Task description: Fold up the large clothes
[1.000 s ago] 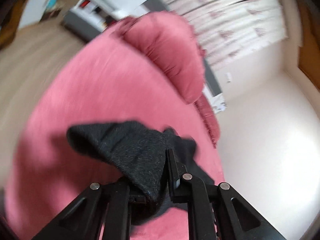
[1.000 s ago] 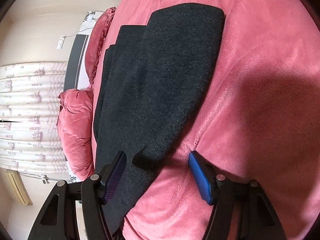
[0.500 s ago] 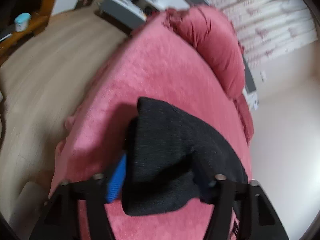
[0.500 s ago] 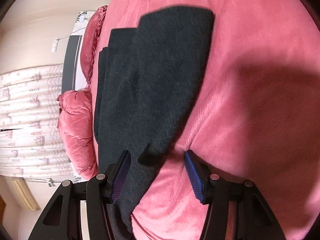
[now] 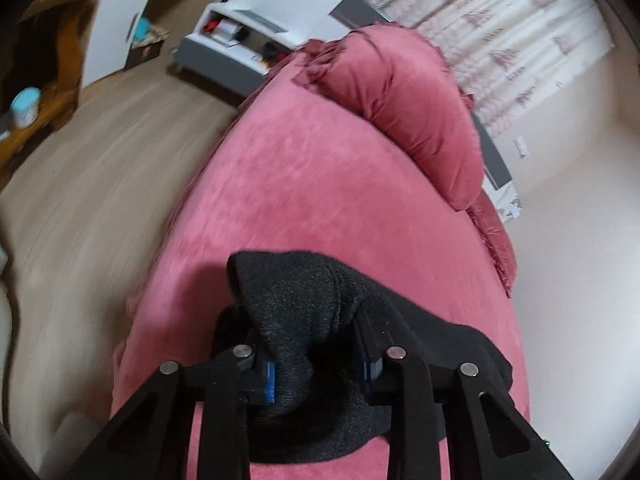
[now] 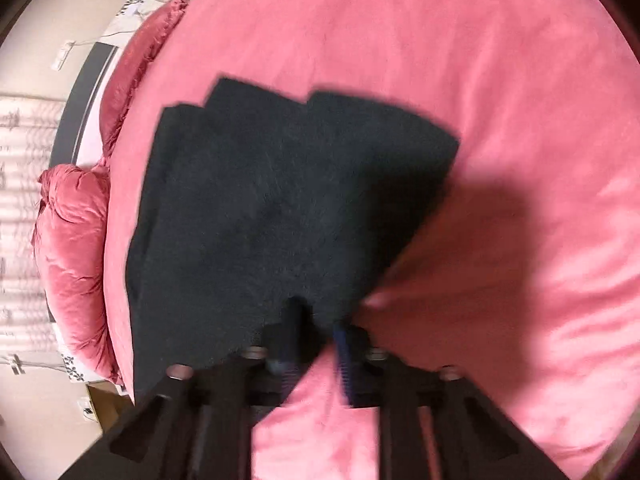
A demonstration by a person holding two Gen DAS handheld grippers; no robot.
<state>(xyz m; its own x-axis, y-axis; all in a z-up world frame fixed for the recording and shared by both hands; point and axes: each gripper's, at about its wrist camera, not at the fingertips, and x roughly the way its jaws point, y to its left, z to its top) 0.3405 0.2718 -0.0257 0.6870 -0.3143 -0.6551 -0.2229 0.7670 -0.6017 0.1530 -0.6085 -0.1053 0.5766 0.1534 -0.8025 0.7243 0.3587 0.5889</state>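
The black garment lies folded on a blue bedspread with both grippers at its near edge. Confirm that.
Not quite: the bedspread is pink, not blue, as the right wrist view shows. The black garment does lie folded on it, with the right gripper and left gripper at its near edge.

Motion blur smears the right gripper (image 6: 314, 344) and black garment (image 6: 280, 200).

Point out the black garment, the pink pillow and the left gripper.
black garment (image 6: 288, 200): right wrist view, middle of the folded cloth.
pink pillow (image 5: 412, 108): left wrist view, middle of its top face.
left gripper (image 5: 316, 372): left wrist view, midway between fingertips, cloth bunched there.
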